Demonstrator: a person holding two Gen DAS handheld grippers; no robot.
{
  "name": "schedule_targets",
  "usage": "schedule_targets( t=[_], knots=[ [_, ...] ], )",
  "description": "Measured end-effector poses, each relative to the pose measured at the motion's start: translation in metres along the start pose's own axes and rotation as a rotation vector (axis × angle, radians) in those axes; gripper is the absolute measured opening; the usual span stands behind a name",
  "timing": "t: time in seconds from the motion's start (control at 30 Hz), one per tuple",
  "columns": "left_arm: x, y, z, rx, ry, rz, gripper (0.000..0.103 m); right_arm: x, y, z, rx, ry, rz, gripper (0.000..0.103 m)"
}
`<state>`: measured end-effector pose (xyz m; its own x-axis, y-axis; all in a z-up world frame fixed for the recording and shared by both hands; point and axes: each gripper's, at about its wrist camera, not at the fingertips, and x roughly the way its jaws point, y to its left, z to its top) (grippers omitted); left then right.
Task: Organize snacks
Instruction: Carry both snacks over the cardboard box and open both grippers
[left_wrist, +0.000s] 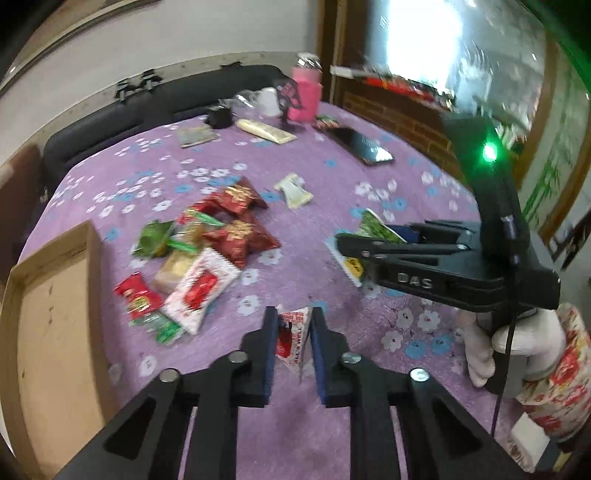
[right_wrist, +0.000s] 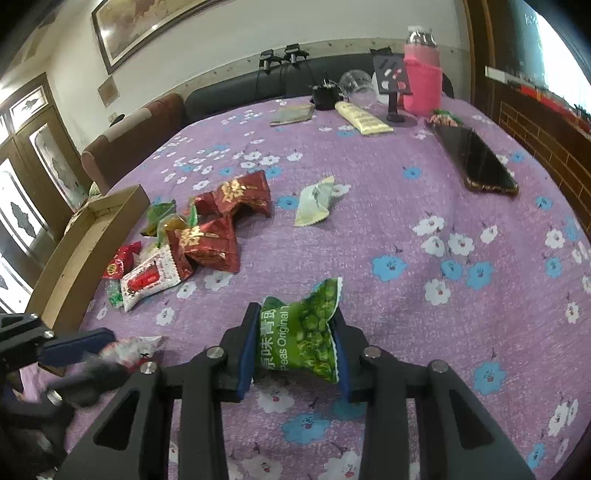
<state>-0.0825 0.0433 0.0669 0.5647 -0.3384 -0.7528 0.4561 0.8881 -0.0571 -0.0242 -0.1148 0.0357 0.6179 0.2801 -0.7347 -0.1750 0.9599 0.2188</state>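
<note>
My left gripper (left_wrist: 293, 332) is shut on a small red-and-white snack packet (left_wrist: 291, 339), held just above the purple flowered cloth (left_wrist: 332, 184). In the right wrist view it shows blurred at the left edge, with the packet (right_wrist: 129, 349) at its tip. My right gripper (right_wrist: 295, 317) is shut on a green pea packet (right_wrist: 310, 325); in the left wrist view a white-gloved hand (left_wrist: 517, 343) holds it at the right. A pile of red, green and white snack packets (left_wrist: 207, 251) (right_wrist: 192, 243) lies beside an open cardboard box (left_wrist: 51, 332) (right_wrist: 85, 251).
A pale packet (left_wrist: 295, 192) (right_wrist: 314, 201) lies alone mid-table. Farther back are a black phone (left_wrist: 364, 144) (right_wrist: 480, 162), a pink-sleeved bottle (left_wrist: 304, 96) (right_wrist: 423, 77), a cream packet (right_wrist: 364, 118) and a small black cup (right_wrist: 325, 96). A dark sofa (right_wrist: 240, 88) runs behind the table.
</note>
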Motion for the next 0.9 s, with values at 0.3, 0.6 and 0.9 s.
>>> schedule_targets(
  t=[0.3, 0.6, 0.9],
  knots=[
    [-0.063, 0.064, -0.016, -0.221, -0.139, -0.014, 0.009, -0.036, 0.032, 0.008, -0.057, -0.034, 0.052, 0.034],
    [-0.118, 0.150, -0.056, -0.417, -0.210, 0.198, 0.010, -0.035, 0.118, 0.019, -0.161, 0.014, 0.215, 0.034],
    [-0.108, 0.211, -0.094, -0.566, -0.127, 0.347, 0.010, 0.007, 0.232, 0.019, -0.262, 0.127, 0.365, 0.034]
  ],
)
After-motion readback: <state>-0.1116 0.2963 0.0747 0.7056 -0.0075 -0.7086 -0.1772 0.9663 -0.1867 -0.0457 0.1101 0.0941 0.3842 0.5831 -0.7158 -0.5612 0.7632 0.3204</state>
